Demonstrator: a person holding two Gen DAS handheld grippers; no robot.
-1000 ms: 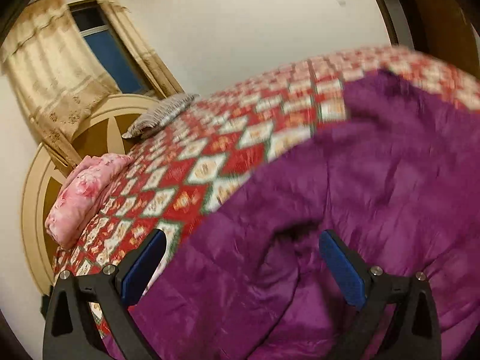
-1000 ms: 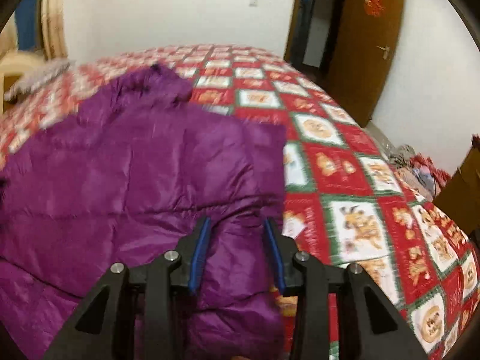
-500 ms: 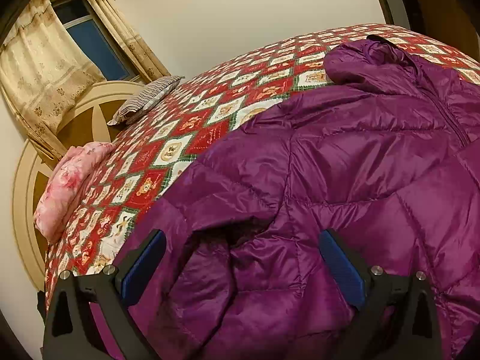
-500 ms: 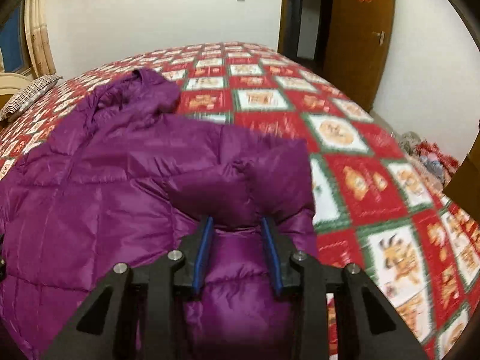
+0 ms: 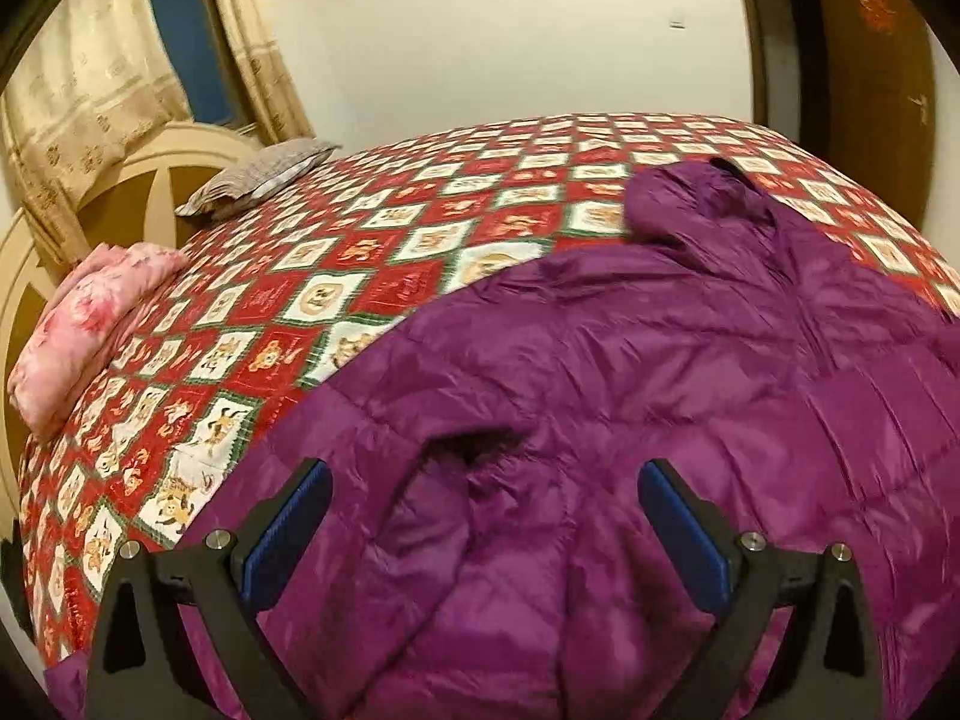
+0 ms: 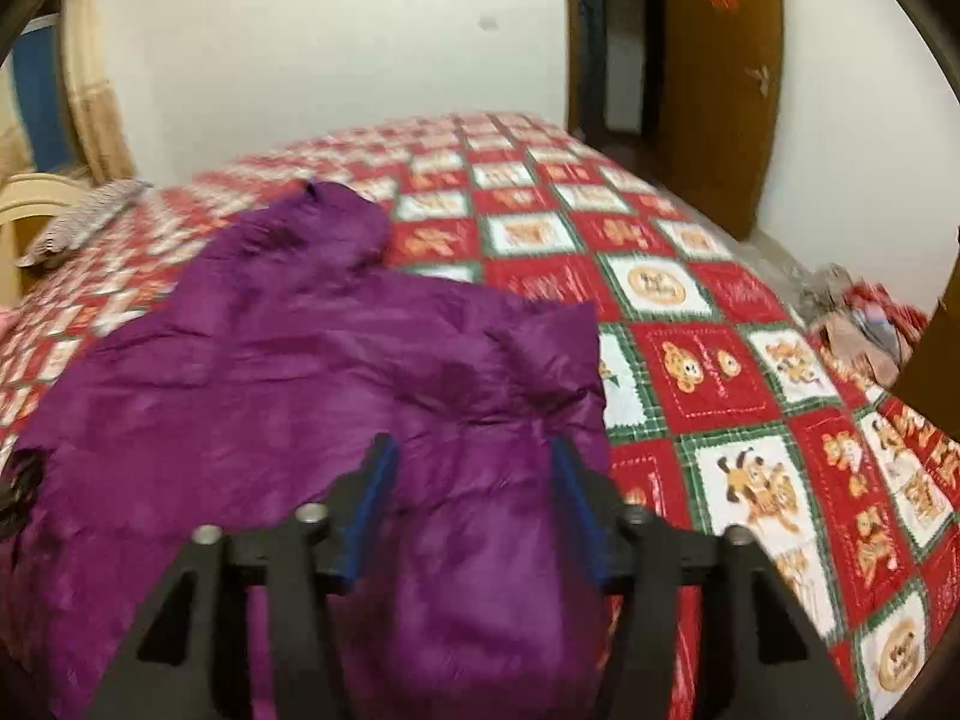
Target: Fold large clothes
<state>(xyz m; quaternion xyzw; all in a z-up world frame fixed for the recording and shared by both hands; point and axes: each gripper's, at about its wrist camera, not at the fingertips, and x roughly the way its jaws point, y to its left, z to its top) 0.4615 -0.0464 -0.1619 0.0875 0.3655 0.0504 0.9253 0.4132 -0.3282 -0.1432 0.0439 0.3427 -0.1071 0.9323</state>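
A large purple puffer jacket (image 5: 690, 360) lies spread on the bed, its hood (image 5: 690, 198) towards the far side. My left gripper (image 5: 485, 474) hovers wide open over the jacket's near edge, above a dark sleeve opening (image 5: 474, 444), with its blue pads clear of the cloth. In the right wrist view the jacket (image 6: 270, 372) fills the left half, with the hood (image 6: 324, 222) far off. A bunched fold of sleeve sits between the jaws of my right gripper (image 6: 473, 447), which are opening.
The bed carries a red, white and green patchwork quilt (image 5: 360, 252). A pink folded blanket (image 5: 90, 318) and a striped pillow (image 5: 258, 174) lie by the cream headboard (image 5: 138, 180). A brown door (image 6: 720, 90) stands beyond the bed, and a heap of clothes (image 6: 858, 324) lies at the right.
The right gripper's jaws have widened around the sleeve fold they pinched. The left gripper stayed wide open while its view swung, and the jacket now lies flatter and further out.
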